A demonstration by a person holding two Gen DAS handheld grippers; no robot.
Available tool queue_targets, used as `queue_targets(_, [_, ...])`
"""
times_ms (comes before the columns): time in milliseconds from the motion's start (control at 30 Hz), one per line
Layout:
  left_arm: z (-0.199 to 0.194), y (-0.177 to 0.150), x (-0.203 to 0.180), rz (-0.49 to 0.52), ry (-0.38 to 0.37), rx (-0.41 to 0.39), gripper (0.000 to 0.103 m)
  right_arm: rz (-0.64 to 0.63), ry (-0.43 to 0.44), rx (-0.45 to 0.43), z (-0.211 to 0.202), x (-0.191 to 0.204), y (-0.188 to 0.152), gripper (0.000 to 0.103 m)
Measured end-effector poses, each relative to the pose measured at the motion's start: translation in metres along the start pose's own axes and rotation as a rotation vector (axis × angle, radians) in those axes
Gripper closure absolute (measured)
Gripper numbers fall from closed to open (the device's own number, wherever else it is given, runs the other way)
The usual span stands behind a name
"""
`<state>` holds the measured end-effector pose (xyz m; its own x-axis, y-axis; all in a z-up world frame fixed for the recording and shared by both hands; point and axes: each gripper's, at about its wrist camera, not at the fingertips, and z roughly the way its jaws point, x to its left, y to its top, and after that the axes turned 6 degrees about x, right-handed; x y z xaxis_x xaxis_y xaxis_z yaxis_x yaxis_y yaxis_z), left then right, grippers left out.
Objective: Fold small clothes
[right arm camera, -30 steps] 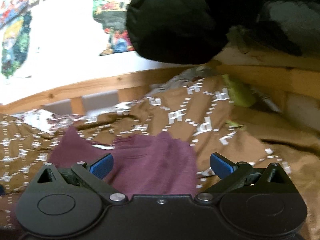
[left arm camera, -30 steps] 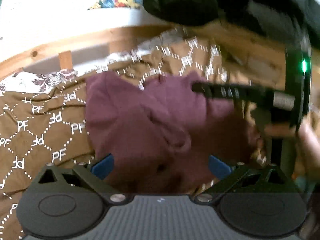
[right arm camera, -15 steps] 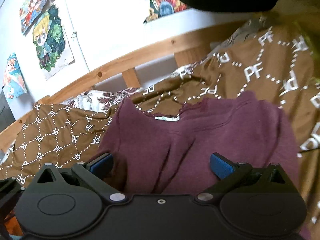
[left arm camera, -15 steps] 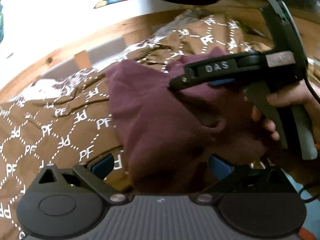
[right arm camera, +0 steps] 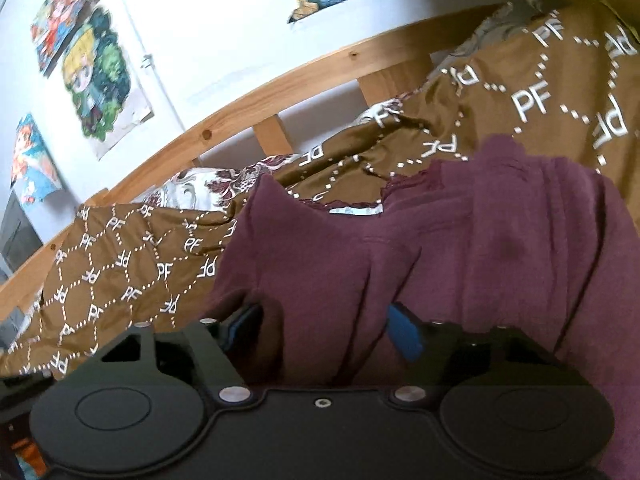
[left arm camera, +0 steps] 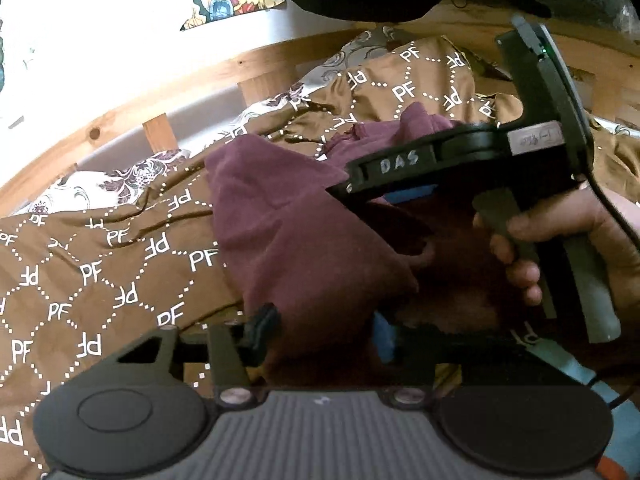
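On the bed: a brown bedspread [left arm camera: 100, 280] printed with white "PF" lettering, and on it a maroon garment [left arm camera: 304, 240], bunched and partly lifted.
Left tongs [left arm camera: 320, 332]: drawn in narrow, with a fold of the maroon garment pinched between them at its near edge; the black left finger [left arm camera: 262, 328] and the blue pad of the other one press into the cloth from either side.
Right tongs [right arm camera: 324, 328]: likewise narrowed onto the garment, blue pads [right arm camera: 404, 332] sunk into a gathered ridge of maroon fabric that rises between them.
Right tongs from the left wrist camera: the tool [left arm camera: 404, 168] reaches in from the right, roughly level, its black body marked "DAS", its tip lying against the upper part of the garment.
Right hand [left arm camera: 560, 248]: wrapped round the grey handle below the tool, fingers curled over the trigger bar, knuckles facing the left camera.
Garment position: spread across the middle of the bedspread, its lace-trimmed neckline [right arm camera: 360, 200] toward the far side, one corner standing up in a peak.
Behind: a wooden bed rail [right arm camera: 280, 92] and a white wall with colourful posters [right arm camera: 96, 76].
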<state>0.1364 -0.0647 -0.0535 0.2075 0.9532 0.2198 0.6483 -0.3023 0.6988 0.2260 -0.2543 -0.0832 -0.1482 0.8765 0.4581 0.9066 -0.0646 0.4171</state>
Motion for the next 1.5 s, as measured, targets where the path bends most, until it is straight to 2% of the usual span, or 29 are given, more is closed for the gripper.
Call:
queue_targets(233, [-0.001, -0.001, 0.002, -0.004, -0.004, 0.0, 0.054, 0.179, 0.061, -0.034, -0.008, -0.023, 0.006, 0.03])
queue_targets(367, [-0.001, -0.001, 0.001, -0.002, -0.004, -0.004, 0.057, 0.084, -0.042, -0.016, -0.003, -0.015, 0.006, 0.045])
queue_targets(433, [-0.001, -0.001, 0.001, 0.003, -0.003, -0.006, 0.058, 0.045, -0.05, -0.006, -0.001, -0.009, 0.004, 0.052])
queue_targets(533, [-0.002, -0.001, -0.001, 0.01, -0.003, -0.006, 0.06, -0.002, -0.053, 0.0, 0.002, -0.004, 0.002, 0.068])
queue_targets(600, [-0.002, -0.002, 0.0, 0.01, -0.008, -0.009, 0.063, -0.009, -0.055, 0.001, 0.001, -0.004, 0.002, 0.088])
queue_targets(667, [-0.003, -0.002, -0.001, 0.006, -0.016, -0.016, 0.067, -0.012, -0.068, -0.01, -0.001, -0.004, 0.002, 0.092])
queue_targets(833, [-0.008, 0.0, -0.002, -0.009, -0.075, -0.055, 0.075, -0.053, -0.088, -0.079, -0.016, 0.002, 0.004, 0.095])
queue_targets(1067, [-0.016, 0.005, -0.02, 0.028, -0.196, -0.119, 0.078, -0.062, -0.149, -0.177, -0.056, -0.001, 0.014, 0.095])
queue_targets(1500, [-0.017, 0.015, -0.048, 0.101, -0.326, -0.149, 0.079, -0.01, -0.283, -0.195, -0.113, -0.025, 0.008, 0.095])
